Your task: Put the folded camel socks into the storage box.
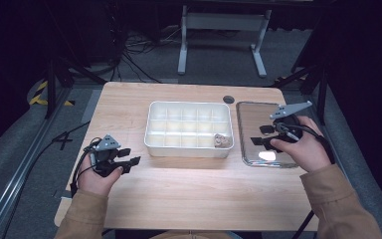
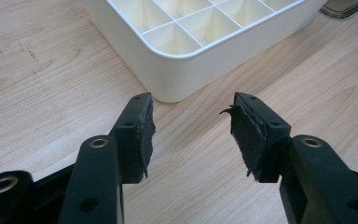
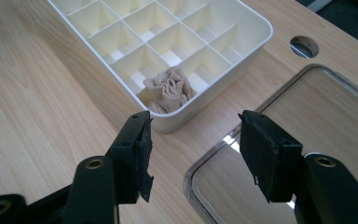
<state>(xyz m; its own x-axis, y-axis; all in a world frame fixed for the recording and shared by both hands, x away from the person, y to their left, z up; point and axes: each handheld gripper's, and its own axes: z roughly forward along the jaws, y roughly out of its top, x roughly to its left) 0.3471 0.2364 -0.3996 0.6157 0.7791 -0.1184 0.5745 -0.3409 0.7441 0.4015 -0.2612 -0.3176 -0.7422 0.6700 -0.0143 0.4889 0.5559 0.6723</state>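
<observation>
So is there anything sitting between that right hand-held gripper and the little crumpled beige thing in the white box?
Only the white box's own low wall. The crumpled beige thing lies in a corner compartment just beyond the right hand-held gripper, whose jaws stand open and empty over the clear tray's edge.

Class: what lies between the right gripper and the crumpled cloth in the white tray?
In the right gripper view, tray wall and bare table separate right gripper from cloth.

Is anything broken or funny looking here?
Yes. The left gripper's black pads are ragged, with a torn flap curling off one top edge. The rest looks tidy: a crumpled beige cloth sits in a corner cell of the white box, and the clear lid lies flat beside it.
</observation>
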